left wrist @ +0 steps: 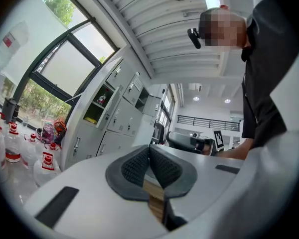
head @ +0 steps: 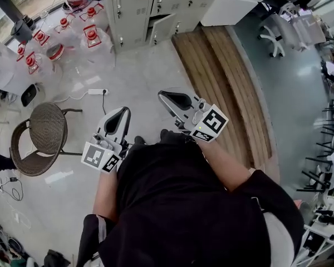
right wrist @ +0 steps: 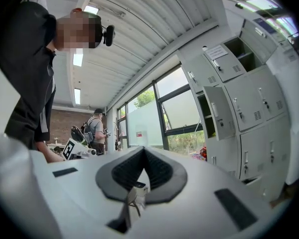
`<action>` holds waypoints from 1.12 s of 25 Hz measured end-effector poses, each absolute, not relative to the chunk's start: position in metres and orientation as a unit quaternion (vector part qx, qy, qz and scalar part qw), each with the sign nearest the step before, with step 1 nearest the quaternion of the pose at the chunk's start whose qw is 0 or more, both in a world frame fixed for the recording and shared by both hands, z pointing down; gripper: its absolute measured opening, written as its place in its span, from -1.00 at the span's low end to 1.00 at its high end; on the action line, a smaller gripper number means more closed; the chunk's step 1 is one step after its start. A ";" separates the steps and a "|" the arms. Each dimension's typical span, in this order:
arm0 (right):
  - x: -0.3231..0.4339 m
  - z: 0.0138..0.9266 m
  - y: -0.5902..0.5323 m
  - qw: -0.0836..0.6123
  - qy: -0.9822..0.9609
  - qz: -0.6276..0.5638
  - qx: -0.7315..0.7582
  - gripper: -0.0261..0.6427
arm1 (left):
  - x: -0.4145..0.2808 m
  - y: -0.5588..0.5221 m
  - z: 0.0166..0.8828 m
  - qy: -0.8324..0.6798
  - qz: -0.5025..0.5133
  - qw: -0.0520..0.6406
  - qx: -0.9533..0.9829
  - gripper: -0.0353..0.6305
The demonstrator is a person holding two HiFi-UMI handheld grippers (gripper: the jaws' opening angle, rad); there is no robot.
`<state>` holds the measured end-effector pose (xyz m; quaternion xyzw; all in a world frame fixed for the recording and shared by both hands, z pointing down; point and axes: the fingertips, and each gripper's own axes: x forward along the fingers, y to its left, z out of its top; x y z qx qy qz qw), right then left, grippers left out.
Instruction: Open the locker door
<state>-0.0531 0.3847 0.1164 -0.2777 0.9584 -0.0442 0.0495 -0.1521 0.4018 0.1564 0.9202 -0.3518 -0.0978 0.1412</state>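
A bank of grey lockers (head: 150, 4) stands across the floor ahead of me, and one low door (head: 161, 29) hangs ajar. Both grippers are held at waist height, well short of the lockers. My left gripper (head: 124, 111) is shut, its dark pads meeting at the tip with nothing between them. My right gripper (head: 162, 95) is shut and empty too. In the left gripper view the left gripper (left wrist: 149, 147) points up at the lockers (left wrist: 117, 121), where an upper door (left wrist: 108, 112) stands open. In the right gripper view the right gripper (right wrist: 143, 149) has the lockers (right wrist: 254, 108) to its right, one door (right wrist: 217, 112) swung out.
Several clear water bottles with red caps (head: 91, 36) sit on the floor left of the lockers. A wicker chair (head: 44, 132) stands at my left, near a power strip (head: 97, 92). A wooden step (head: 228, 82) runs along the right, with an office chair (head: 273, 35) beyond. Another person (right wrist: 95, 128) stands far off.
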 end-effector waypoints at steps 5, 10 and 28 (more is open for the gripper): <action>-0.047 0.111 0.380 0.044 0.955 -0.030 -0.292 -0.89 | -0.155 0.394 0.166 -0.340 -0.103 0.152 0.922 -0.84; -0.049 0.123 0.369 0.018 0.955 -0.044 -0.292 -0.89 | -0.158 0.375 0.174 -0.342 -0.110 0.166 0.918 -0.84; -0.103 0.210 0.173 -0.036 0.983 -0.062 -0.168 -0.89 | -0.188 0.172 0.243 -0.440 -0.065 0.210 0.871 -0.84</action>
